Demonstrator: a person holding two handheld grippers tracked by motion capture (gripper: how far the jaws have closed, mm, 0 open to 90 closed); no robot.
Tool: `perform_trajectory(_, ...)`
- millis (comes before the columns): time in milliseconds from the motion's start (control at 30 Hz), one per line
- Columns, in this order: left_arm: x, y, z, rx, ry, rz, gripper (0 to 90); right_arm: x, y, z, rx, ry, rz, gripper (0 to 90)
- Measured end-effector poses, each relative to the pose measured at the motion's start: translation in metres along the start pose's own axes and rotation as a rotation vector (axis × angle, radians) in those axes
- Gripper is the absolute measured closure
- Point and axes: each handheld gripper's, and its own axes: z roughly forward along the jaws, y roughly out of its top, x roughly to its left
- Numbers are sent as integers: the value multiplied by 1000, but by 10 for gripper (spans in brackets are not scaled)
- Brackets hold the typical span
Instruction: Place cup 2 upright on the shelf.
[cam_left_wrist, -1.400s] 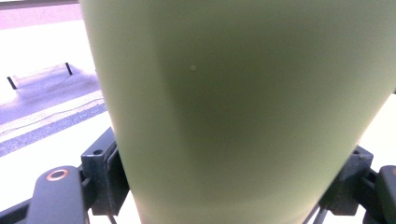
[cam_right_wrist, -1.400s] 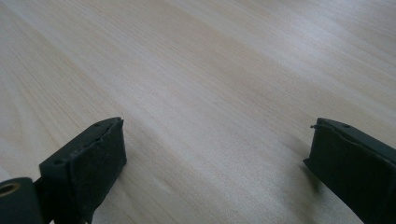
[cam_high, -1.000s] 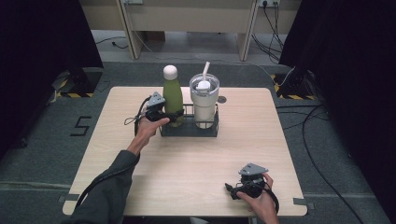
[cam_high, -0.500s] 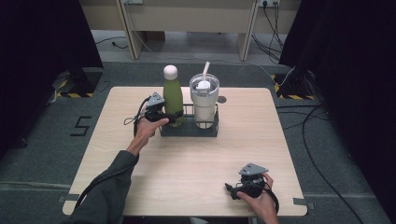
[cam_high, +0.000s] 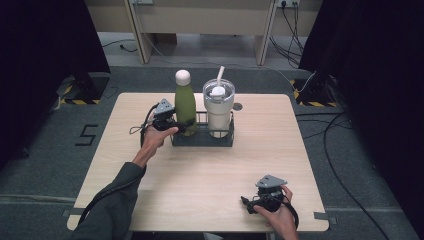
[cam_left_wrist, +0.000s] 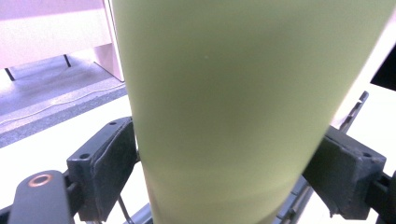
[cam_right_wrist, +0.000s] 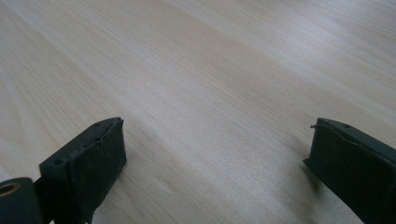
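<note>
Green bottle stands upright in the wire caddy, clamped between the pads of the left gripper at its lower body; both pads touch it. White tumbler sits in the caddy just past the bottle from that gripper. Right gripper rests well apart on the table, jaws spread, nothing in them. My read: grasp is made, the lift out of the caddy not yet begun.

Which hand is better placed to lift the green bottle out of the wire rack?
Left. The left gripper has its fingers against the green bottle; the right gripper lies open near the table's front edge.
</note>
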Motion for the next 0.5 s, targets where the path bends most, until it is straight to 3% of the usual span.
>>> perform_trajectory(500,-2,2,-14,10,-19,6,144,0,0,0,1,0,0,44)
